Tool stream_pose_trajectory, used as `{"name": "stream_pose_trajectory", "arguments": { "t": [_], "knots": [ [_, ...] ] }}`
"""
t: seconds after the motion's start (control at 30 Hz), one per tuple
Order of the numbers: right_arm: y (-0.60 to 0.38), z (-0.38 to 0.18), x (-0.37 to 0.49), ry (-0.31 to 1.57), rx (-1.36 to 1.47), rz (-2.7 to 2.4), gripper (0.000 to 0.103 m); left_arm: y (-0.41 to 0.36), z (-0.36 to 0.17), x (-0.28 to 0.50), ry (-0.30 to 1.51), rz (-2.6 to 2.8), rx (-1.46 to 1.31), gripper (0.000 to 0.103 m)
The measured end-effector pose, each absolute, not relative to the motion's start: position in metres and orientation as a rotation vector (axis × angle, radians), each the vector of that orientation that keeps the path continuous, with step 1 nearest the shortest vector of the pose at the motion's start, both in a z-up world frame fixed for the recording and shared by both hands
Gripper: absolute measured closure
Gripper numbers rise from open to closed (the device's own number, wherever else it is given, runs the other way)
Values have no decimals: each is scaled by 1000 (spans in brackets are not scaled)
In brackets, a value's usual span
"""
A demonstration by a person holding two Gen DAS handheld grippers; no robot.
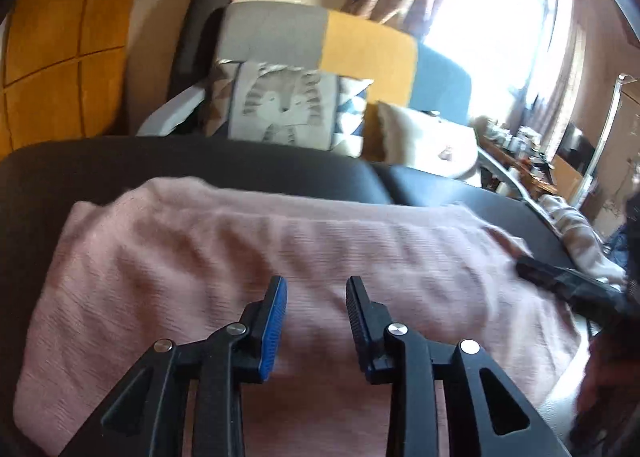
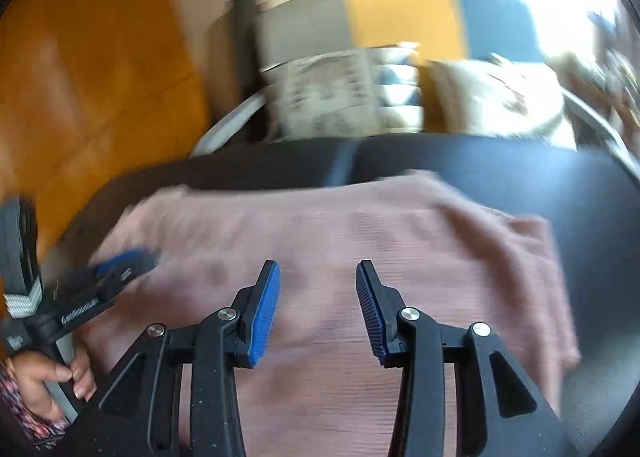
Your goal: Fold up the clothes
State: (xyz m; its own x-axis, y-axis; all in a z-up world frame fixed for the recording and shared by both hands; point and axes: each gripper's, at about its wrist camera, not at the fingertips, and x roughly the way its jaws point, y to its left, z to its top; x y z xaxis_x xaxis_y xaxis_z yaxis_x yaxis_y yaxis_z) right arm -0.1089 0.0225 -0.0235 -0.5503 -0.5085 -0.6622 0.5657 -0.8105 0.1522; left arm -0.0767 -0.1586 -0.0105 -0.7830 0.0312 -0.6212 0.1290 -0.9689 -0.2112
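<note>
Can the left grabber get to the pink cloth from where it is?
Probably yes. The left gripper is open, holding nothing, right above the pink cloth, which lies spread on the dark seat. Nothing sits between its fingers and the fabric.

a dusty-pink ribbed knit garment (image 1: 280,249) lay across a black padded surface (image 1: 120,165), its fine horizontal ribbing plain in both wrist views. the black left gripper (image 1: 316,285) and black right gripper (image 2: 318,269) each carried bright blue ridged pads (image 2: 266,305) on their fingers. behind stood a colour-block sofa back (image 1: 360,45) in grey, mustard yellow and teal blue. against it leaned a pale grey cushion with a grey-striped animal print (image 1: 280,105), edged by a cushion of navy, white and tan triangles (image 1: 352,97), and beside them a cream fluffy cushion (image 1: 428,137). an orange-brown panelled wooden door (image 1: 60,37) was at left. a hand (image 2: 44,381) emerged from a pink-and-dark patterned sleeve (image 2: 20,413).
</note>
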Motion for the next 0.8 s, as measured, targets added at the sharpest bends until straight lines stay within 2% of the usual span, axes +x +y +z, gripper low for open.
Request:
{"name": "stream_pose_trajectory", "arguments": {
  "t": [0.1, 0.2, 0.27, 0.33, 0.47, 0.6, 0.7, 0.8],
  "knots": [
    [-11, -39, -95, 283, 990, -2313, 60, -133, -15, -81, 180, -2904, 1078, 71],
    [-15, -61, -92, 364, 1023, -2339, 59, -120, -28, -85, 29, -2867, 1149, 71],
    [-10, -60, -97, 306, 1053, -2320, 58, -118, -26, -85, 9, -2861, 1156, 71],
    [-5, -57, -103, 240, 1082, -2295, 57, -120, -25, -83, 33, -2872, 1156, 70],
    [33, -36, -101, 32, 1028, -2294, 57, -148, -15, -71, 250, -2908, 1114, 71],
    [98, -34, -116, -88, 1071, -2440, 57, -188, -24, -49, 421, -2812, 1121, 71],
    [131, -48, -128, -135, 1171, -2483, 57, -216, -31, -32, 538, -2738, 1125, 71],
    [158, -59, -130, -98, 1176, -2561, 57, -218, -41, -17, 500, -2759, 1129, 71]
  ]
}}
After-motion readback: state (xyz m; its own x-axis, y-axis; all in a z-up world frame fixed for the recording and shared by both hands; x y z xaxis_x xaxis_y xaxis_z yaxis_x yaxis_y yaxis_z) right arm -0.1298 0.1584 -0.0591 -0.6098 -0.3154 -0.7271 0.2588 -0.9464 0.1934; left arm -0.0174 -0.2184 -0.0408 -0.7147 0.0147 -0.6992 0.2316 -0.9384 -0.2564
